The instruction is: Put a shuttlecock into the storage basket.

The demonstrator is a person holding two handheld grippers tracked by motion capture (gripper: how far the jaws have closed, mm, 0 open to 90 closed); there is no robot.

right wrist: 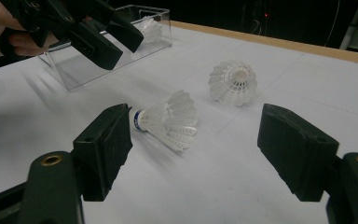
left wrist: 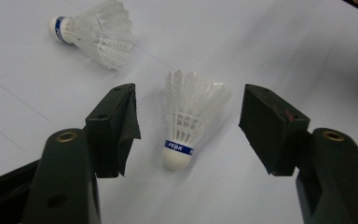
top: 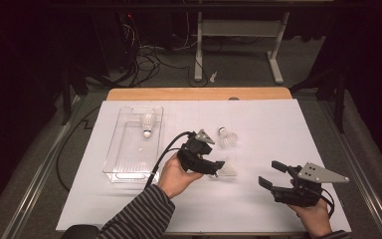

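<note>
**A:** ok so what's on the worktop, biggest first?

**B:** White sheet covers most of it, wood edge showing at the far side. Biggest thing on it is the clear plastic bin on the left half. 1 shuttlecock sits in its far end, cork end pointing toward the person.

**A:** and the hands?

**B:** Left tongs are near the middle, just right of the bin's near corner, held by a hand with a striped sleeve behind it. Right tongs are well off to the right near the front edge. Both are spread wide, nothing gripped.

**A:** so where's the shuttlecock they're going for?

**B:** Lying on its side on the sheet, right at the left tongs' tips in the high view. In the left gripper view it's sitting between the 2 jaws, cork toward the camera, blue band on it, feathers pointing away. Neither pad touches it, there's a gap on both sides.

**A:** any others?

**B:** 1 more loose shuttlecock farther back on the sheet, also on its side, apart from the near one. The right gripper view catches both with the left tongs hanging above the near one.
</note>
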